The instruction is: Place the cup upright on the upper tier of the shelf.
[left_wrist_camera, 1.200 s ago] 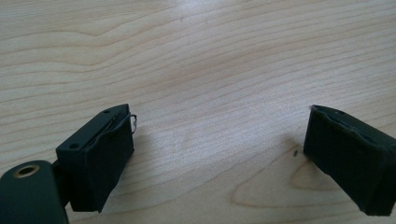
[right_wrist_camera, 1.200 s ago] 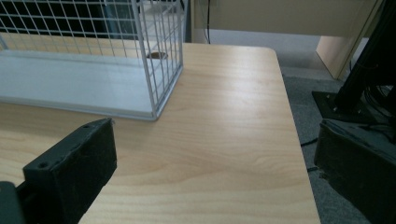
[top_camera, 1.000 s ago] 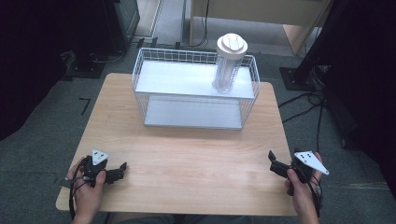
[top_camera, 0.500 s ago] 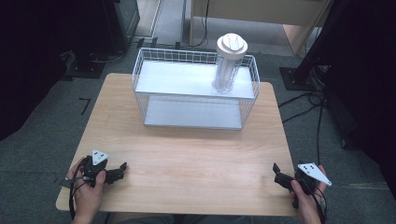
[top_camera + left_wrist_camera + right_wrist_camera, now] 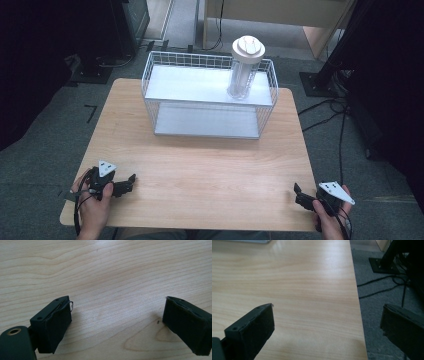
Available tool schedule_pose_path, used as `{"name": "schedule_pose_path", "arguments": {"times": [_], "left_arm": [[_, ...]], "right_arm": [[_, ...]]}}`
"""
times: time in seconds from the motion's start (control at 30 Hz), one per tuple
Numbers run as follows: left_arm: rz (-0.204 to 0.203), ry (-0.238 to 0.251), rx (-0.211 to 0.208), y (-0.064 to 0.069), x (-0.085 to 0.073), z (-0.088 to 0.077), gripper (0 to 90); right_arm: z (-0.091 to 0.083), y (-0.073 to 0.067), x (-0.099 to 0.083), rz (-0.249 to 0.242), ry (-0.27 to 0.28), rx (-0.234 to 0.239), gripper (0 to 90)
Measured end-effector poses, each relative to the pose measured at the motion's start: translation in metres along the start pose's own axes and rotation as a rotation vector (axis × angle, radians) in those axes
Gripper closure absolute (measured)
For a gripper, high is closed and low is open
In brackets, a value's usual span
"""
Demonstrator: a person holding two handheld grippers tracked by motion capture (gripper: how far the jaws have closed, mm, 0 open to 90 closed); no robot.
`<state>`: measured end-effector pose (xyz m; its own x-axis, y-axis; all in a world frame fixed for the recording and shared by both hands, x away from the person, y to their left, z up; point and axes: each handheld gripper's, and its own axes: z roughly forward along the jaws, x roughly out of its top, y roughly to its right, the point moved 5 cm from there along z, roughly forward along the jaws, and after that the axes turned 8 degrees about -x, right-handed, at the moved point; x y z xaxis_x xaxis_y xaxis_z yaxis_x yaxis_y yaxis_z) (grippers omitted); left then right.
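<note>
Left tool (image 5: pixel 129 181): held in the left hand (image 5: pixel 92 207) at the near left corner of the tabletop (image 5: pixel 210 165), low over the wood, jaws pointing right along the near edge. A grey three-cornered plate sits on top. In the left gripper view its jaws stand wide apart over bare wood grain, with nothing between them.

Right tool (image 5: pixel 299 192): held in the right hand (image 5: pixel 330 220) at the near right corner, at the tabletop's edge, jaws pointing left and slightly away from the person. It also carries a grey plate on top. In the right gripper view its jaws are spread wide and hold nothing; one jaw lies over the wood, the other over the grey floor (image 5: pixel 384 277) beyond the right edge, where black cables (image 5: pixel 382 283) run.

Both forearms enter from the near edge, well apart from each other.

Basket (image 5: pixel 150 85): white wire, rectangular, standing at the far edge of the tabletop, roughly centred.

Jar (image 5: pixel 243 75): clear, tall, upright, with a white lid (image 5: pixel 248 48), standing inside the basket at its far right corner. Well apart from both tools.
</note>
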<state>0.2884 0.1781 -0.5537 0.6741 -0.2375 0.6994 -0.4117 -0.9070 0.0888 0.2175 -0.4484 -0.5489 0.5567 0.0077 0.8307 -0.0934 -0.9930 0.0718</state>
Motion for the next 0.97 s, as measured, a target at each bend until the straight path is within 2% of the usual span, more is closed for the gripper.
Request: {"name": "schedule_pose_path", "arguments": {"times": [0.03, 0.1, 0.17, 0.2, 0.23, 0.27, 0.37, 0.43, 0.67, 0.97], "left_arm": [[0.0, 0.0, 0.0, 0.0, 0.0, 0.0, 8.7], [0.0, 0.0, 0.0, 0.0, 0.0, 0.0, 8.8], [0.0, 0.001, 0.0, 0.0, 0.0, 0.0, 8.8], [0.0, 0.001, 0.0, 0.0, 0.0, 0.0, 8.8], [0.0, 0.0, 0.0, 0.0, -0.0001, 0.0, 8.8], [0.0, 0.001, 0.001, 0.0, -0.0001, 0.0, 8.8], [0.0, 0.001, 0.001, 0.0, -0.0001, 0.0, 8.8], [0.0, 0.001, 0.0, 0.0, 0.0, 0.0, 8.7], [0.0, 0.0, 0.0, 0.0, 0.0, 0.0, 8.8], [-0.001, 0.002, 0.0, 0.0001, 0.0, 0.0001, 8.8]], "right_arm": [[0.0013, -0.0012, -0.0022, -0.026, -0.039, -0.007, 0.0], [0.0036, -0.003, -0.0041, -0.047, -0.079, -0.003, 0.0], [0.0051, -0.0038, -0.0049, -0.058, -0.1, 0.002, 0.0], [0.0051, -0.0038, -0.0049, -0.058, -0.1, 0.002, 0.0], [0.0087, -0.0043, -0.0093, -0.035, -0.186, 0.021, 0.0], [0.0093, -0.0036, -0.0097, -0.018, -0.197, 0.03, 0.0], [0.0094, -0.0015, -0.0107, 0.007, -0.21, 0.031, 0.0], [0.0091, -0.0024, -0.0105, -0.009, -0.203, 0.036, 0.0], [0.0089, -0.0022, -0.0116, 0.021, -0.22, 0.041, 0.0], [0.0088, -0.0024, -0.0117, 0.023, -0.219, 0.035, 0.0]]}}
